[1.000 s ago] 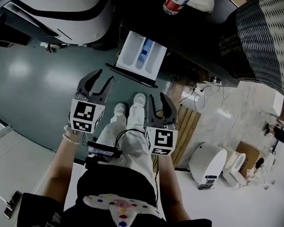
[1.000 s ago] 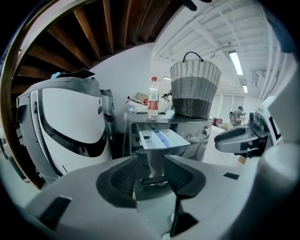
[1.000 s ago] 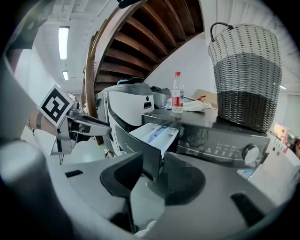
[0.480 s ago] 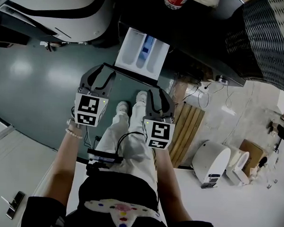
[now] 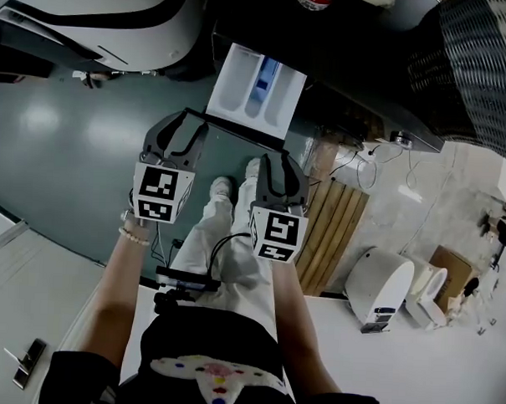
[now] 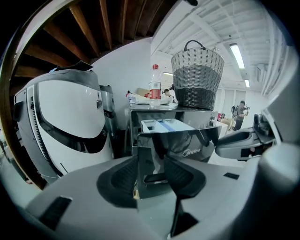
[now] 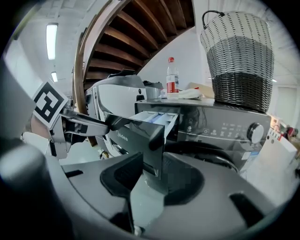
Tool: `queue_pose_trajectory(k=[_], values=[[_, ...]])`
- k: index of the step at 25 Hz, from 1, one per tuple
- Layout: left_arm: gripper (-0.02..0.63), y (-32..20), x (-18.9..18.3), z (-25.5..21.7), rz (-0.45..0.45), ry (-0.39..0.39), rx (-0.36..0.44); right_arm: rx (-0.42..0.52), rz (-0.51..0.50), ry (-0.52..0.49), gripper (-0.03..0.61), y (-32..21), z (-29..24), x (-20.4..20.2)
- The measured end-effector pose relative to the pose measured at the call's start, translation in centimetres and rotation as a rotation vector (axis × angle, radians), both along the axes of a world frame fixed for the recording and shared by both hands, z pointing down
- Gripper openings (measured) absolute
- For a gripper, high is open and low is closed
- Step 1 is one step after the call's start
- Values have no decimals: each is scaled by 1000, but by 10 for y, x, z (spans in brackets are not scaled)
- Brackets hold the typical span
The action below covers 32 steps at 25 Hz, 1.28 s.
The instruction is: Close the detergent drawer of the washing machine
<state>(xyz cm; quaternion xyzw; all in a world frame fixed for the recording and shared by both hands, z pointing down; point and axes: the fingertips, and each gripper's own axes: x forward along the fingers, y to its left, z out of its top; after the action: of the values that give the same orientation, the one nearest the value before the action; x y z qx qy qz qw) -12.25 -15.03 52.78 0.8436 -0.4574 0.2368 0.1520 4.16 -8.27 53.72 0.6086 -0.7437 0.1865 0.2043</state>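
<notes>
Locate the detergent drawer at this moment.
In the head view the detergent drawer sits top centre, pulled out of the washing machine, its front panel gripped at the left end by the left gripper and at the right end by the right gripper.

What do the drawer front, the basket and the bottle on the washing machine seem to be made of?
The drawer front: probably glossy dark plastic, it shows reflections. The basket: woven wicker or rope, two-tone weave. The bottle: apparently clear plastic, red cap and label.
</notes>
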Motion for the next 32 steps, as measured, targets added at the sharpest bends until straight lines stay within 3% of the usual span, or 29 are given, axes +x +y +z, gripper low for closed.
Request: queue_pose_trajectory(k=[11, 32], values=[[178, -2, 2, -3, 3, 0, 4, -4, 97, 63, 78, -4, 0, 7], [177, -8, 4, -5, -21, -16, 4, -26, 107, 23, 77, -11, 1, 12]])
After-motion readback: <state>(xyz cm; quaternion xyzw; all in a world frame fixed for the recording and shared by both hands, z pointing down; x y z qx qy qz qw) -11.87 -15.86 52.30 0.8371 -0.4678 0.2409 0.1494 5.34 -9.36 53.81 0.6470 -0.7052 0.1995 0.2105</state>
